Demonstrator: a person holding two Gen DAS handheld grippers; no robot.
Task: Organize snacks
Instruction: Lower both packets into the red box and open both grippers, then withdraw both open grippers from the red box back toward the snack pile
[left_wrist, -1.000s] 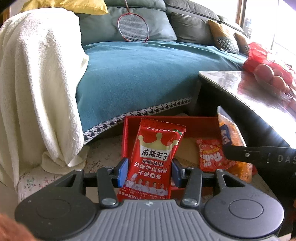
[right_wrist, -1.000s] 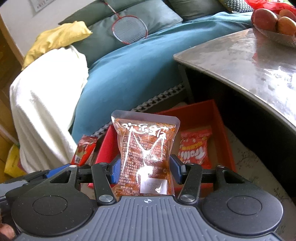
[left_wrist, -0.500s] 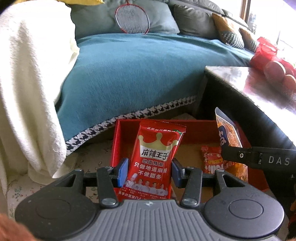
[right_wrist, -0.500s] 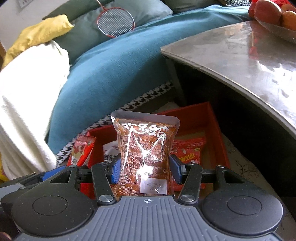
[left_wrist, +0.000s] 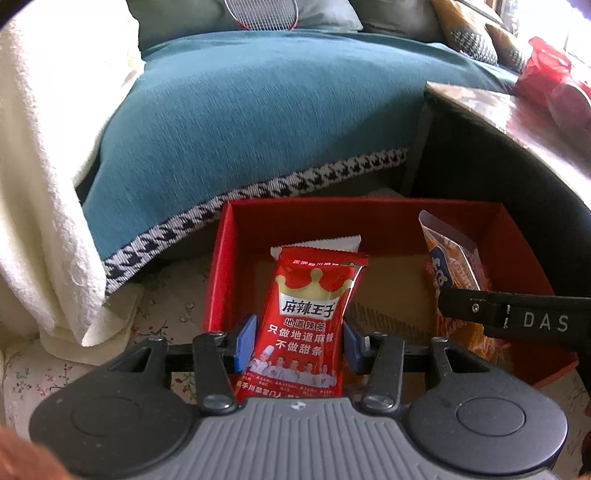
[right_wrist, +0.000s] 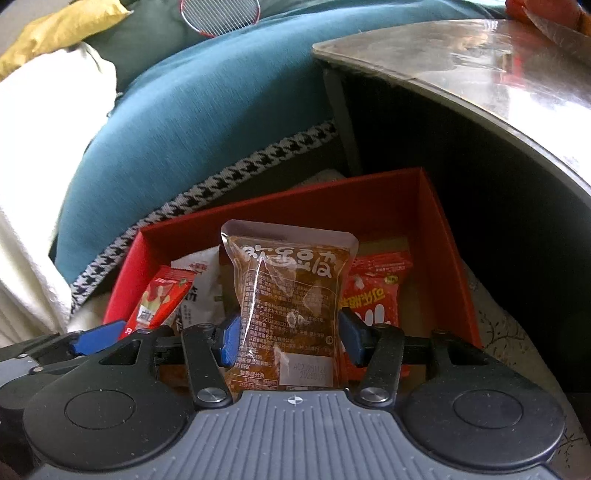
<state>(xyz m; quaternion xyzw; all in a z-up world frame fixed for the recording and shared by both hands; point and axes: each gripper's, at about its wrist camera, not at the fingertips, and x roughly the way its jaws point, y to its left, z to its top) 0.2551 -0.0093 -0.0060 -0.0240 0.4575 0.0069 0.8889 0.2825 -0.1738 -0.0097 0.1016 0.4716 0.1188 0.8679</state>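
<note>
Holding one packet apiece, both tools hang over the red box on the floor, between the sofa and the table.

Left tool: blue pads pinch the red crown-print packet by its lower half, upright, top seal free. Judgement: gripping low leaves the upper end clear to go into the box first. It sits over the box's left portion.

Right tool: clear pouch of brown snack stands upright between its pads. The jaws are opening at this moment, yet the pads look to be touching the pouch's sides. Judgement: release into the box is starting, with the pouch over the middle of the box.

Box contents, right wrist view: a red packet with white characters lies flat at the right, partly behind the pouch; a white wrapper lies at the left, its top edge also visible in the left view behind the crown packet. Cardboard floor of the box shows bare between them.

Surroundings: teal sofa cover with houndstooth trim runs just behind the box; cream blanket hangs to the left; the table overhangs at the right.
</note>
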